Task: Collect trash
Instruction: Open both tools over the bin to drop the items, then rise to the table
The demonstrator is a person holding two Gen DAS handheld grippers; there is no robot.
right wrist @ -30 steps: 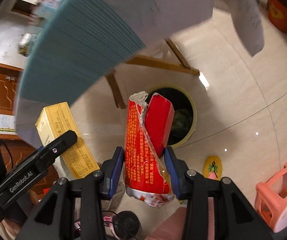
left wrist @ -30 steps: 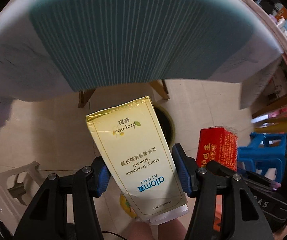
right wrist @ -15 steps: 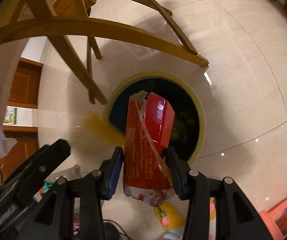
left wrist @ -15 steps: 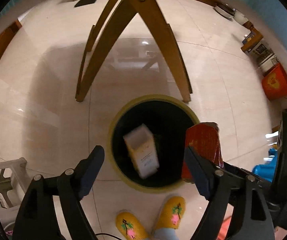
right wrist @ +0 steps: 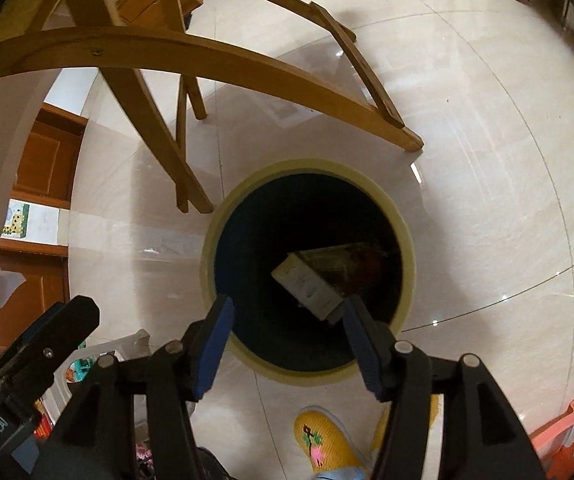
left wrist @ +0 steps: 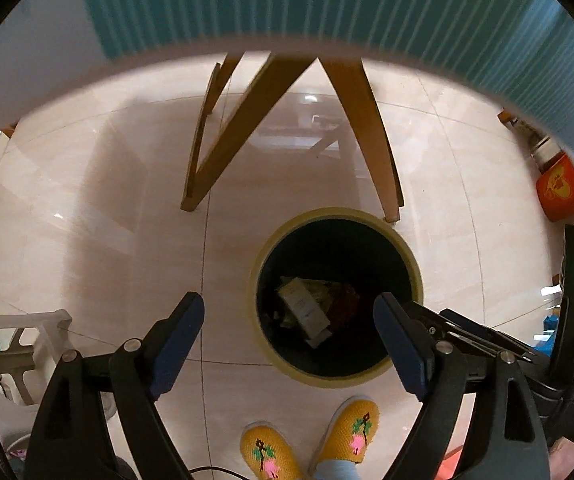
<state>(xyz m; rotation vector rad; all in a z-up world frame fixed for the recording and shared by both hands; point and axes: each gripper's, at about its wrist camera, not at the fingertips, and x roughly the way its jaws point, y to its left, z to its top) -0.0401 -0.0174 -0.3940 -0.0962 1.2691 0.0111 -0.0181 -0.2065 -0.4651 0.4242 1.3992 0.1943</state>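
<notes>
Both grippers hang with jaws spread and holding nothing: the left gripper (left wrist: 289, 318) and the right gripper (right wrist: 287, 326). Straight ahead of both, below the fingertips, the yellow-rimmed trash bin (right wrist: 405, 236) holds the pale toothpaste box (right wrist: 307, 286), its long axis slanting across the jaw line, beside a red wrapper (left wrist: 345, 300). The bin stands on glossy tile by wooden table legs (left wrist: 367, 120); more trash probably lies elsewhere.

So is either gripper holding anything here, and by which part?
Nothing is held. The left gripper and right gripper are both open and empty above the trash bin; the toothpaste box lies inside it.
</notes>
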